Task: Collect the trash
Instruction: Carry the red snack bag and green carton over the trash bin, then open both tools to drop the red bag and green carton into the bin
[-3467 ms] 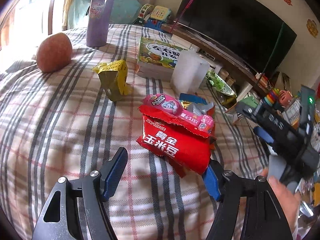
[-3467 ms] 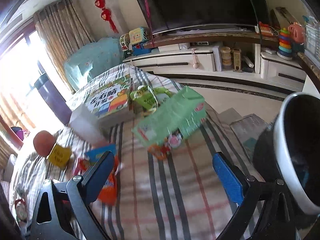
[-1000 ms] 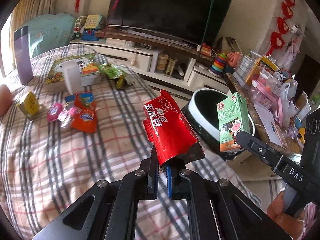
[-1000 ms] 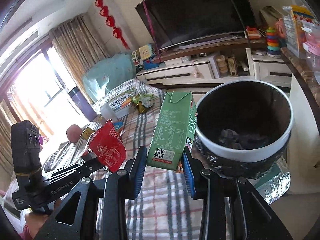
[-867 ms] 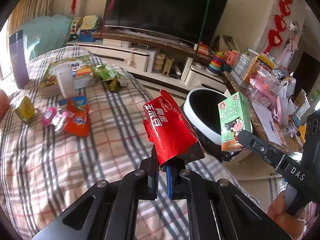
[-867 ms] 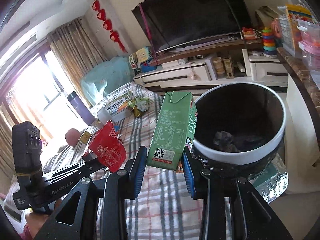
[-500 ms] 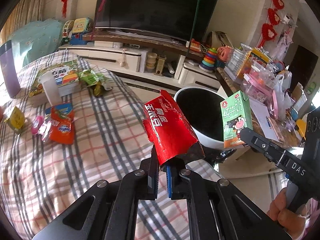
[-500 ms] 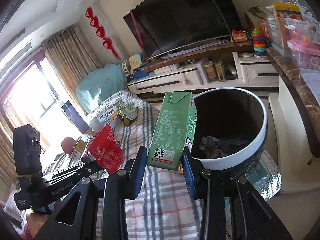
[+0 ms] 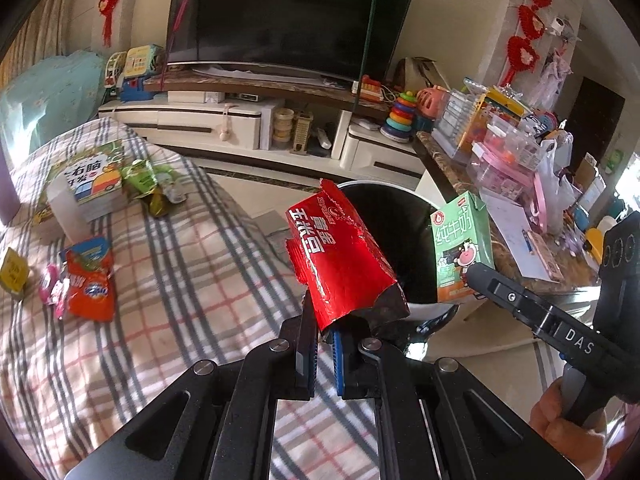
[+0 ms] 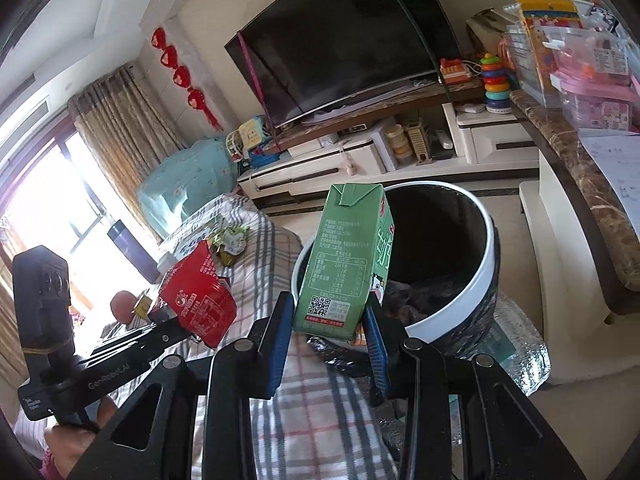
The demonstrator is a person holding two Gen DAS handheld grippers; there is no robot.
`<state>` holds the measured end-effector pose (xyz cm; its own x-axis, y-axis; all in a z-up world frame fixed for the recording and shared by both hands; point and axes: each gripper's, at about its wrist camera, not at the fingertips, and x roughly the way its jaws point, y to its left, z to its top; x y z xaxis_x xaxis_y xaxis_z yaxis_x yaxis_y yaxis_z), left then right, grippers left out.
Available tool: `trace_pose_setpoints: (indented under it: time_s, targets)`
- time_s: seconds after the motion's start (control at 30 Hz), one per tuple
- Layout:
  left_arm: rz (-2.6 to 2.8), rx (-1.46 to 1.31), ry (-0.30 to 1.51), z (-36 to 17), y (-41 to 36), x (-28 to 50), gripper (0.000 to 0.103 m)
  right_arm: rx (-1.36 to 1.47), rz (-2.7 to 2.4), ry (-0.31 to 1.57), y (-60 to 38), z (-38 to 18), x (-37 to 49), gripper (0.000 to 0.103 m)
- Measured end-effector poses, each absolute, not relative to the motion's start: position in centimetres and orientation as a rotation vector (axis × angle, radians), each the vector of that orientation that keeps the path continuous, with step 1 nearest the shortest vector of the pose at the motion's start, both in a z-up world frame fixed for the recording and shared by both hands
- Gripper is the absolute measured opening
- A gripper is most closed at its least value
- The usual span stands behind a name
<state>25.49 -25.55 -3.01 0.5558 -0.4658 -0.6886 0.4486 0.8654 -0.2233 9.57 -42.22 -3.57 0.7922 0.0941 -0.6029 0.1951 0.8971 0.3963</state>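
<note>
Between the blue pads of the left gripper (image 9: 325, 354) sits the torn lower edge of a red snack wrapper (image 9: 340, 266); the fingers are pressed almost together on it, and the wrapper stands up from them, open at the top. Just to its right, the right gripper (image 10: 326, 334) has its fingers pinching a green milk carton (image 10: 344, 258) by the two sides near the bottom, and the carton is upright. A hand (image 9: 568, 436) holds the handle of the right gripper.

Behind both pieces of trash is a round bin (image 10: 486, 276) with a white rim and a dark inside. It stands on the floor, close to the corner of the bed (image 9: 192, 264). Some crumpled things lie at its bottom. The carton is in front of the near rim, and the wrapper is above the edge of the bed, beside the bin.

On the checked bed cover more trash is lying: an orange packet (image 9: 90, 284) with a small pink wrapper (image 9: 54, 290) beside it, a yellow packet (image 9: 12, 274) at the far left, and green wrappers (image 9: 154, 184) next to a stack of children's books (image 9: 90, 184). Beyond the bed is a low white TV cabinet (image 9: 248, 128) with a big dark television (image 9: 288, 16). At the right, a marble-topped surface (image 10: 588, 188) carries plastic boxes and papers.
</note>
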Motion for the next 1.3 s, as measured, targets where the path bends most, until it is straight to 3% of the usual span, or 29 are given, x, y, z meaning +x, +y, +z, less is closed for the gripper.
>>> trace_pose_setpoints:
  time_s: [1.3]
  targets:
    - [-0.606, 0.020, 0.900, -5.8, -33.9, 33.4, 0.005, 0.479, -0.120, 0.718, -47.6, -5.5, 13.9, 0.035]
